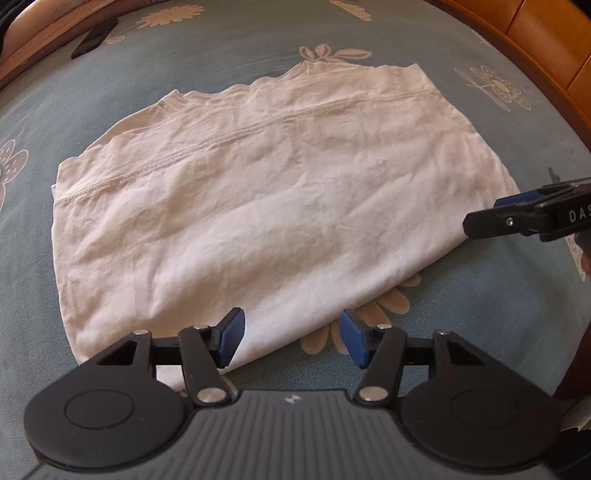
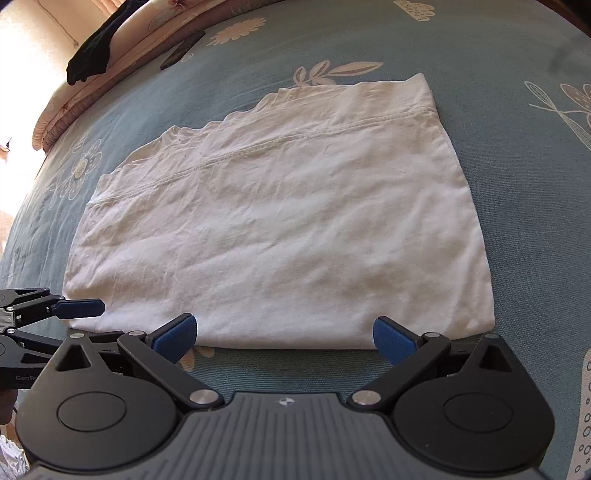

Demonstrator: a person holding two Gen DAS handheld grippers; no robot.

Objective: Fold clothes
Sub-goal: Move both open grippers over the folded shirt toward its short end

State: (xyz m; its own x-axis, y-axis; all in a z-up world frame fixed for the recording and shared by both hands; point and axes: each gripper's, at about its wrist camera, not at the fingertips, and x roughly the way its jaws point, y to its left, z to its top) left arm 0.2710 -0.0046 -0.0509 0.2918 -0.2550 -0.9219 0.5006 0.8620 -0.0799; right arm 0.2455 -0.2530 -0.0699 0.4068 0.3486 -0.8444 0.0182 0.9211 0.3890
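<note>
A white garment lies folded flat in a rough rectangle on the blue-grey floral bed cover; a stitched hem runs across its far part. My left gripper hovers over the garment's near corner, open, its blue pads apart and pressing nothing. My right gripper is open too, wide, just short of the garment's near folded edge. In the left wrist view the right gripper reaches in at the garment's right edge. One blue fingertip of the left gripper shows at the garment's left corner.
A dark phone lies on the cover at the far left. A black cloth hangs over a rolled beige blanket. A wooden bed frame bounds the far right. The bed cover spreads around the garment.
</note>
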